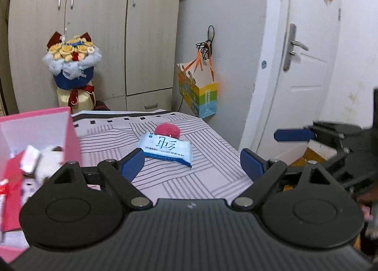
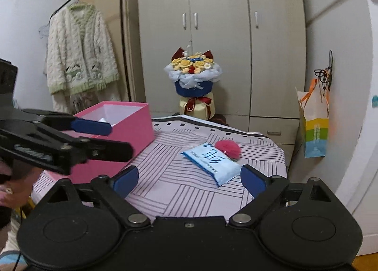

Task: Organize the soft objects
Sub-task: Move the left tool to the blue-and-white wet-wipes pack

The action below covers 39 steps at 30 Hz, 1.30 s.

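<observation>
Flower bouquet (image 2: 193, 74) before wardrobe (image 2: 219, 34); cardigan (image 2: 80, 51) hanging far left; paper bag (image 2: 315, 126) hung right; door (image 1: 307, 58) closed.

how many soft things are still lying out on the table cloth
2. A blue-and-white tissue pack lies mid-table; a pink pompom sits just behind, touching it. More items are already in the pink box, only partly visible.

Pink box (image 2: 122, 126), red pompom (image 2: 228, 148), striped cloth (image 2: 189, 188)

From your right gripper (image 2: 189, 180), striped tabletop (image 2: 189, 195) lies clear toward twelve; pink box (image 2: 127, 126) and left gripper (image 2: 94, 138) block ten o'clock.
</observation>
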Motion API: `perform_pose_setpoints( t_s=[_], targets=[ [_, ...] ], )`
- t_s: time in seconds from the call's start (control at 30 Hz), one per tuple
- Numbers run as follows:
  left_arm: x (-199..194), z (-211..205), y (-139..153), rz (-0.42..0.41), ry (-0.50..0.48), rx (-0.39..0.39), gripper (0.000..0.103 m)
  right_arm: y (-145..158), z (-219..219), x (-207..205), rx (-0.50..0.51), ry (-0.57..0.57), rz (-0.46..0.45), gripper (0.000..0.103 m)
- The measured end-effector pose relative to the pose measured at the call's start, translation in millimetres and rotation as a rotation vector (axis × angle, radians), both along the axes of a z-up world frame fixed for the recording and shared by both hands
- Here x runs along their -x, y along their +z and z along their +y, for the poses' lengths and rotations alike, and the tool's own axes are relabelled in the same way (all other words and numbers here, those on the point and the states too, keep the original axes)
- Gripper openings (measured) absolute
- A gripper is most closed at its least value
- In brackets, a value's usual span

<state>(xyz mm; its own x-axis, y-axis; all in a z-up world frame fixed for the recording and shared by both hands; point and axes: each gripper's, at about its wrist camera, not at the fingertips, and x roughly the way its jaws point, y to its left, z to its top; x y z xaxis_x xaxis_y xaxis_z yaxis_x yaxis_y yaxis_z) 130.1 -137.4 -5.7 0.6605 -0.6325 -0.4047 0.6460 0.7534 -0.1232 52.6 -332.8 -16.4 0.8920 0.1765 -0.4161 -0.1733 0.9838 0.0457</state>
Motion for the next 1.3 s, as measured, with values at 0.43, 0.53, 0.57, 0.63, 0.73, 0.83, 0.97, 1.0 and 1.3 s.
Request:
perform_pose_setpoints(
  t_s=[0.43, 0.53, 0.57, 0.63, 0.73, 0.83, 0.97, 1.0, 1.3],
  targets=[
    [-122, -64, -57, 0.225, 0.175, -0.001, 0.069, -66, -28, -97, 0.039, -0.011, 0.067, 0.095],
    [-143, -74, -64, 0.241, 0.22, -0.011, 0.068, -72, -31, -121, 0.025, 0.027, 0.102, 0.095],
    [-148, -76, -66, 0.248, 0.244, -0.013, 0.068, -74, -32, -128, 0.02, 0.034, 0.114, 0.095],
    [-160, -79, -72, 0.287, 0.267, 0.0, 0.067, -78, -32, -142, 0.005, 0.037, 0.126, 0.095],
    [-171, -81, -79, 0.291, 0.32, 0.007, 0.065, -86, -34, -161, -0.037, 0.053, 0.154, 0.095],
    [-176, -84, -78, 0.223, 0.381, -0.038, 0.065, -96, -35, -174, -0.075, 0.056, 0.206, 0.095],
    [-192, -82, -78, 0.219, 0.409, -0.06, 0.065, -102, -34, -178, -0.094, 0.034, 0.229, 0.095],
    [-194, -81, -79, 0.223, 0.417, -0.056, 0.065, -103, -35, -179, -0.105, 0.029, 0.235, 0.095],
    [-199, -70, -102, 0.365, 0.351, -0.016, 0.058, -108, -32, -181, -0.137, 0.015, 0.264, 0.087]
  ],
)
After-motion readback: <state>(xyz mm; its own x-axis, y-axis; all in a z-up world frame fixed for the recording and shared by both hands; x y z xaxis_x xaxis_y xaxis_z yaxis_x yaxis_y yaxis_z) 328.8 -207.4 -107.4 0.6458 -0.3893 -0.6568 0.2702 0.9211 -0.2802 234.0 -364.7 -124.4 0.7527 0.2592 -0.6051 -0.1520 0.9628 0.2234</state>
